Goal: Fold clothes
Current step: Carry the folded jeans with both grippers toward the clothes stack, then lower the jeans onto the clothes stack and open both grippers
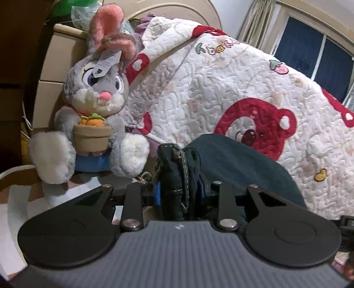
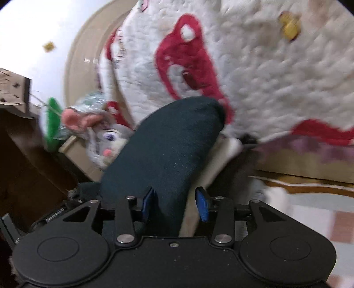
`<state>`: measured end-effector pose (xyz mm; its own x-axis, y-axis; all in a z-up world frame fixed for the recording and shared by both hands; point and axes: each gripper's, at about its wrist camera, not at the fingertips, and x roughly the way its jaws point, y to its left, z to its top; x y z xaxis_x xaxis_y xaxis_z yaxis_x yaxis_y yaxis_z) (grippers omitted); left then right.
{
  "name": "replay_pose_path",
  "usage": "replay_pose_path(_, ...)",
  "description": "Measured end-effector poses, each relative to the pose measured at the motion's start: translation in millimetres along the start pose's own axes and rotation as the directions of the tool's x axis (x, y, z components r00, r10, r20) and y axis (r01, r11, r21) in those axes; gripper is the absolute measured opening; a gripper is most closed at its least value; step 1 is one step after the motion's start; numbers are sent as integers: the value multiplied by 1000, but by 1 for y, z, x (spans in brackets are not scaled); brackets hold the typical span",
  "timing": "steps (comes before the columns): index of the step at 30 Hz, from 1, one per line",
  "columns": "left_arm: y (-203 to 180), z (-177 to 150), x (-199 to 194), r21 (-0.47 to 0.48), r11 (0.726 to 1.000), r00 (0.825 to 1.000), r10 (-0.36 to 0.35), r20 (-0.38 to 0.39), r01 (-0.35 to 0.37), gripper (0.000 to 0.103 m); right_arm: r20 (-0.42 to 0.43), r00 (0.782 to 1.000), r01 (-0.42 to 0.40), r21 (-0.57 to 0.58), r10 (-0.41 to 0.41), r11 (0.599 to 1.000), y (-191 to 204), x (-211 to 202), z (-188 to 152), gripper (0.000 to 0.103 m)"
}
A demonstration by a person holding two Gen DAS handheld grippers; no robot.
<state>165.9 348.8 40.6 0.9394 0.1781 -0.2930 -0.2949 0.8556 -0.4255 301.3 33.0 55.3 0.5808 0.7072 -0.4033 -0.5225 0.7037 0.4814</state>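
Left gripper [image 1: 179,195] clamped on bunched dark garment [image 1: 234,164] (seam visible). Right gripper [image 2: 174,203] jaws apart, garment between, grip unclear.

Dark garment [image 1: 232,161]: we see matt, finely napped cloth; the bunched edge shows rough denim-like stitched seams.
Left gripper [image 1: 179,192]: we note matt black plastic linkages, bright metal pivot pins, blue pads, and a ribbed grey body.
Right gripper [image 2: 176,203]: matt black plastic, metal pins, glossy blue pads [image 2: 202,203].
Quilt [image 1: 221,84]: we read soft, puckered, quilted white cloth with red plush patches.
Plush rabbit [image 1: 93,106]: fluffy pile fabric; paper tag.
Headboard [image 1: 194,11]: smooth, satin cream finish.
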Motion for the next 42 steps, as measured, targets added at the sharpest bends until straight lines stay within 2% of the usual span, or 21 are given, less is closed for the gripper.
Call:
replay_pose_path(2, -4, 1, 0, 18, 1000, 1000, 16, -9, -16, 29, 27, 998, 51, -67, -50, 996, 13, -20, 8, 48)
replay_pose_path(3, -7, 1, -1, 33, 999, 999, 32, -16, -32, 29, 59, 997, 57, -155, -48, 986, 23, -20, 17, 48)
replay_pose_path(5, -18, 3, -6, 103, 991, 996, 85, -30, -82, 30, 123, 992, 64, -348, -22, 935, 43, -8, 34, 50)
replay_pose_path(6, -27, 3, -10, 175, 977, 992, 124, -26, -117, 31, 151, 989, 70, -431, -5, 900, 50, 1, 42, 53)
replay_pose_path(8, -55, -2, -23, 367, 908, 977, 214, 13, -204, 31, 177, 984, 80, -529, 17, 845, 47, 29, 50, 54)
replay_pose_path(9, -66, -4, -30, 419, 878, 970, 241, 25, -229, 31, 154, 988, 83, -506, -5, 858, 38, 41, 48, 53)
replay_pose_path(10, -70, 0, -40, 411, 885, 973, 231, 20, -219, 31, 131, 991, 87, -483, -26, 871, 29, 53, 47, 52)
replay_pose_path(12, -73, 12, -65, 368, 917, 987, 157, 23, -154, 31, 83, 994, 96, -437, -66, 895, 11, 77, 44, 52)
replay_pose_path(15, -85, 35, -80, 395, 913, 995, 90, 48, -102, 29, 76, 995, 82, -363, -59, 928, -7, 80, 35, 52)
replay_pose_path(18, -87, 56, -41, 382, 924, 995, 64, -78, -29, 30, 44, 998, 48, -324, -35, 945, -13, 78, 36, 52)
replay_pose_path(20, -73, 57, 4, 354, 934, 973, 124, -194, -49, 26, -2, 998, 61, -346, -65, 936, -9, 83, 40, 52)
replay_pose_path(21, -63, 53, 22, 343, 937, 960, 156, -234, -68, 17, -24, 996, 67, -357, -81, 932, -6, 85, 42, 52)
replay_pose_path(22, -53, 49, 38, 332, 940, 945, 176, -276, -78, 15, -49, 994, 72, -366, -97, 928, -5, 87, 43, 52)
replay_pose_path(24, -38, 34, 58, 301, 952, 921, 170, -352, -61, 12, -113, 983, 91, -371, -143, 924, -5, 97, 46, 52)
replay_pose_path(26, -32, 21, 62, 277, 959, 919, 160, -361, -59, 12, -171, 968, 108, -379, -184, 919, -4, 107, 48, 52)
replay_pose_path(30, -38, 12, 59, 312, 949, 928, 153, -339, -42, 10, -221, 948, 143, -351, -231, 926, -7, 118, 48, 52)
replay_pose_path(34, -41, 2, 56, 307, 951, 939, 132, -317, -30, 10, -189, 957, 158, -296, -220, 942, -17, 109, 35, 52)
replay_pose_path(36, -46, -4, 52, 345, 938, 946, 143, -290, -36, 10, -160, 962, 170, -286, -222, 943, -17, 105, 27, 52)
replay_pose_path(38, -52, -9, 45, 370, 928, 954, 156, -256, -52, 9, -181, 954, 175, -307, -238, 936, -8, 103, 35, 52)
replay_pose_path(40, -50, -8, 37, 339, 939, 960, 147, -240, -59, 9, -210, 947, 166, -328, -243, 930, 5, 101, 48, 54)
replay_pose_path(42, -45, -5, 34, 310, 949, 961, 137, -241, -58, 8, -209, 959, 108, -349, -190, 931, 25, 101, 60, 54)
